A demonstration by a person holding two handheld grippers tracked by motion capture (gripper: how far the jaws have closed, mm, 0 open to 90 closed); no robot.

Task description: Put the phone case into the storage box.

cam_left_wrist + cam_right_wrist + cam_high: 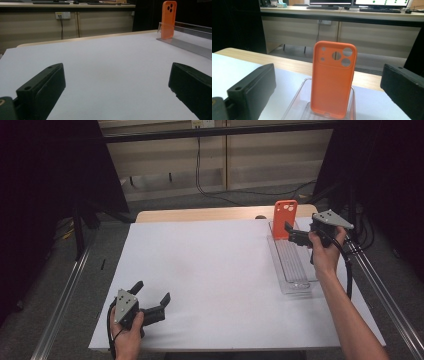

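Two grippers with jaws apart, one orange phone case (333, 80) upright in a clear rack (295, 265).
The right gripper (295, 236) hangs just short of the case, gripping nothing; the case's foot is cut off in its own view. The left gripper (150, 299) rests wide open on the white table (210, 270), well apart.

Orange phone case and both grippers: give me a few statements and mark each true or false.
1. The case stands upright in the clear tray. True.
2. The right gripper is shut on the case. False: its jaws are open, with the case between and beyond them, untouched.
3. The left gripper holds the case. False: it is open over the bare white sheet, far from the case.
4. The case's camera cutouts are at its top. True.
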